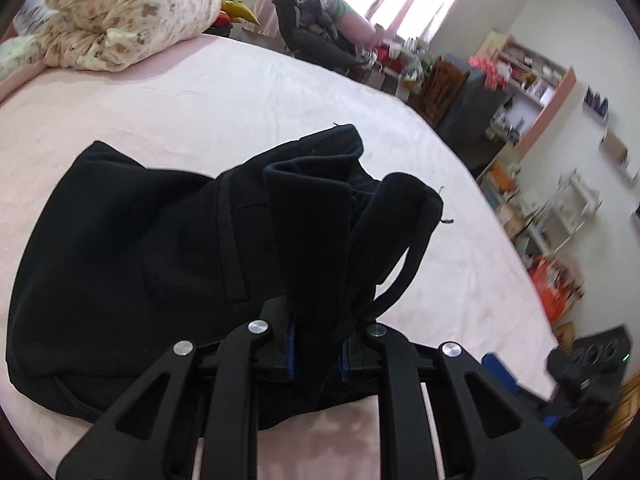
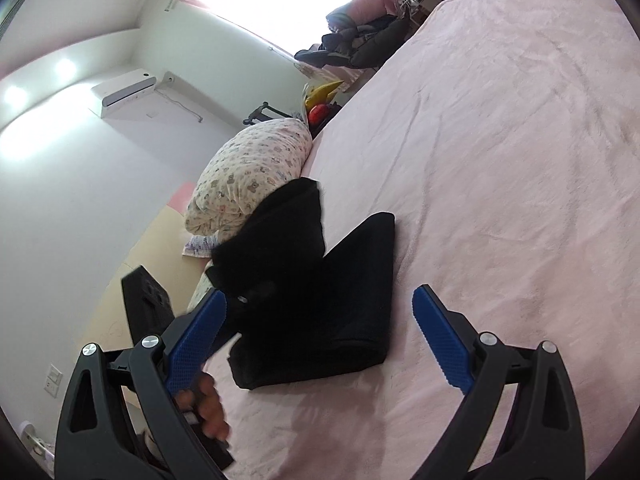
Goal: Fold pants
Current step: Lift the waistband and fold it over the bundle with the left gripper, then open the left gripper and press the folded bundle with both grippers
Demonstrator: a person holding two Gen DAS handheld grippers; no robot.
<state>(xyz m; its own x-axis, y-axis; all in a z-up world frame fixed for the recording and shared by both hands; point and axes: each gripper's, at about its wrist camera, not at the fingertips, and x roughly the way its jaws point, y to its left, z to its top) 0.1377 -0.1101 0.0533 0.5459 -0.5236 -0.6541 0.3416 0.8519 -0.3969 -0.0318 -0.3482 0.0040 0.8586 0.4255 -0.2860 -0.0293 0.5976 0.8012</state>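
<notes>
A: What does the left gripper (image 1: 316, 354) have?
B: Its 2 fingers pinch a bunched fold of the black pants (image 1: 132, 248), which lie on the pink bed (image 1: 248, 108).
A: The right gripper (image 2: 320, 340)?
B: Spread wide, empty, above the pants; a pillow (image 2: 252, 176) lies beyond.

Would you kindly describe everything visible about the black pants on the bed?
The black pants look like soft, fleecy fabric with a stitched seam. They lie partly folded into a thick bundle on the pink bedsheet. One bunched end is lifted, pinched in the left gripper. The right gripper stands open, not touching them.
</notes>
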